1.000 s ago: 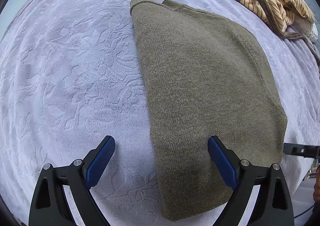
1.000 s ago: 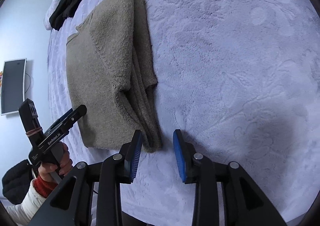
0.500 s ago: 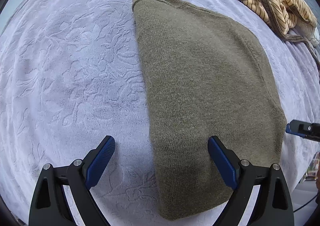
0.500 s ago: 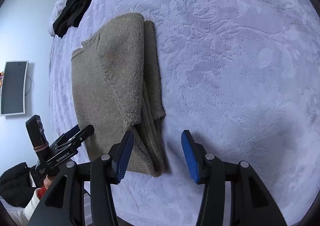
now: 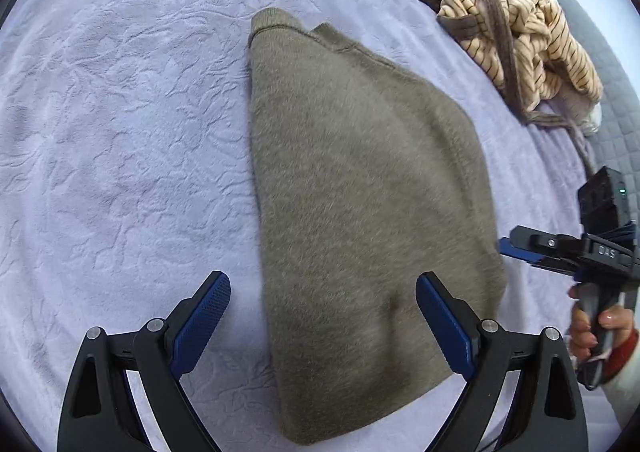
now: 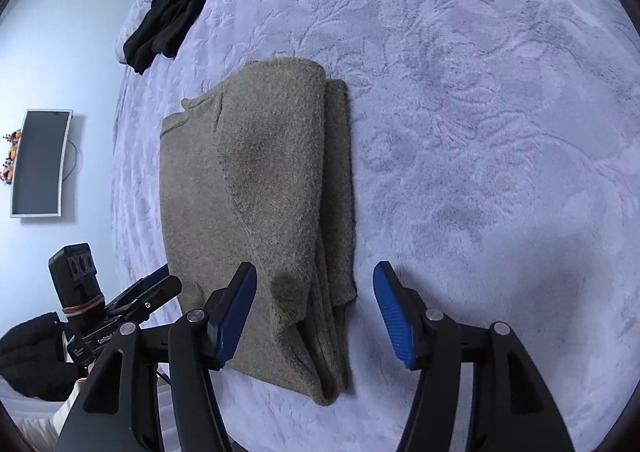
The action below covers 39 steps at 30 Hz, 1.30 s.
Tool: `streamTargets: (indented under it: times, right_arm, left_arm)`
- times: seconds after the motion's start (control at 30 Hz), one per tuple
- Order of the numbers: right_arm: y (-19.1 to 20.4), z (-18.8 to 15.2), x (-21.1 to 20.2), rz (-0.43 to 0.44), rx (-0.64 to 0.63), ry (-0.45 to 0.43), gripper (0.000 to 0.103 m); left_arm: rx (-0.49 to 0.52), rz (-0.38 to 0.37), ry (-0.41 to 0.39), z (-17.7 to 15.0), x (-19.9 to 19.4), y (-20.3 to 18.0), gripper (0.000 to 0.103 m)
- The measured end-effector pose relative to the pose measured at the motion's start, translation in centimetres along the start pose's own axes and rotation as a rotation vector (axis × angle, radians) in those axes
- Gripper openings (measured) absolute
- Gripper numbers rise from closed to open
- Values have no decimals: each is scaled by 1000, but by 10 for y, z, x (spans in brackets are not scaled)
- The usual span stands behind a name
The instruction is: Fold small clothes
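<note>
Lying folded on the lilac embossed bedspread [image 5: 120, 132] is the olive knit sweater [image 5: 360, 192], collar toward twelve o'clock, flat and free of any grip; the left gripper [image 5: 322, 322] hangs over its near hem with blue pads spread wide, and the right gripper [image 6: 314, 310], jaws just been opening with only the sweater's folded edge below them, pinches nothing; a striped garment heap [image 5: 520, 36] sits at two o'clock, black clothing [image 6: 176, 4] at eleven
</note>
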State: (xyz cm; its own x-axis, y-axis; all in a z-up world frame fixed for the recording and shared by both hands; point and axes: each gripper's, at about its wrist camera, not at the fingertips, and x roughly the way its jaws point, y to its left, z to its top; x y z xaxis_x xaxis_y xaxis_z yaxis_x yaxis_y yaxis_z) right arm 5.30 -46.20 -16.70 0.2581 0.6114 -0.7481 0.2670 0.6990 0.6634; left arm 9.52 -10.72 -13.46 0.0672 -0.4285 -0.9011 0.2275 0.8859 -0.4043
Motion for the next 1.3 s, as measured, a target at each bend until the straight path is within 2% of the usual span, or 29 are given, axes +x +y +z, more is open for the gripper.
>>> streamTargets:
  times: [0.07,0.27,0.4,0.47,0.5,0.53,0.57,0.6,0.67,0.93,1.07,1.3]
  right_arm:
    - [-5,9,4,33,8,2,74]
    - [-17,33,35,182,17,69,75]
    - [-23,44,60,212,42,97,75]
    - [-24,45,64,239,85,89,73]
    - [-23,45,63,243,95,85,68]
    - [-22,44,61,255,100,86,45]
    - [-20,44,60,257,102,83,39]
    - [-17,43,58,260,95,76,35]
    - [-11,40,51,279,83,64,31]
    - [20,23,22,346,49,30,31]
    - [41,6,10,376,29,19,31]
    - [81,-40,19,401,-12,33,31]
  left_arm:
    - [3,-40,40,6,8,4,95]
    - [-14,-126,120,6,33,2,95]
    - [-9,-127,148,4,43,-4,95]
    - [-15,-116,141,4,42,-6,91]
    - [-17,-108,128,4,40,-6,81]
    - [-16,-104,113,4,36,-4,71]
    - [-16,-107,103,3,32,-3,65]
    - [-13,-121,91,3,28,-2,54]
    - [2,-138,70,3,18,-3,47]
    - [33,-176,8,-6,-23,-10,44]
    - [28,-205,-6,-24,-52,7,44]
    - [35,-166,-19,-61,-95,37,44]
